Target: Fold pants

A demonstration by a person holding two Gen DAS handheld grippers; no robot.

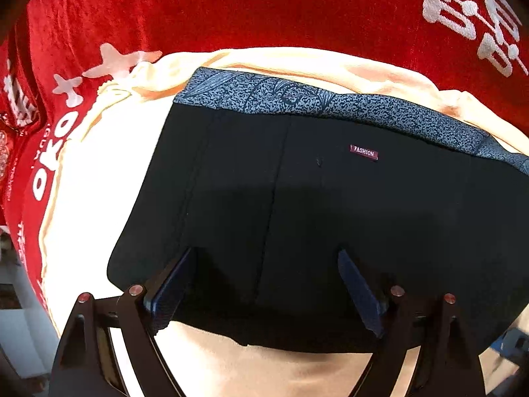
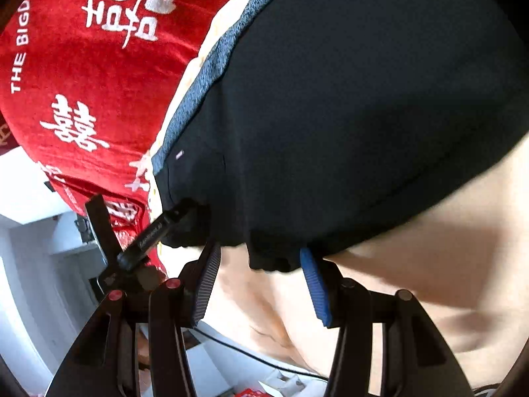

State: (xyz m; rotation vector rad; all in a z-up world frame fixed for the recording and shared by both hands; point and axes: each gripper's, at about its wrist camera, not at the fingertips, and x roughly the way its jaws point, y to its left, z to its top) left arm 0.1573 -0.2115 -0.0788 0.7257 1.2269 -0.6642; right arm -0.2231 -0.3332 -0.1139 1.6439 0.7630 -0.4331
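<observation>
The black pants (image 1: pixel 314 215) lie folded flat on a cream cloth (image 1: pixel 99 182), with a blue-grey patterned waistband (image 1: pixel 297 99) at the far side and a small "FASHION" tag (image 1: pixel 363 152). My left gripper (image 1: pixel 264 264) is open, its fingers spread just above the near edge of the pants, holding nothing. In the right wrist view the pants (image 2: pixel 347 115) fill the upper right. My right gripper (image 2: pixel 261 261) is open at the pants' near edge, which sits between the fingertips. The other gripper (image 2: pixel 155 228) shows at the left, touching the pants' corner.
A red cloth with white characters (image 1: pixel 264 10) lies under the cream cloth and spreads beyond it; it also shows in the right wrist view (image 2: pixel 99 82). White floor and furniture (image 2: pixel 33 248) lie past the table edge, with a black cable (image 2: pixel 248 350) below.
</observation>
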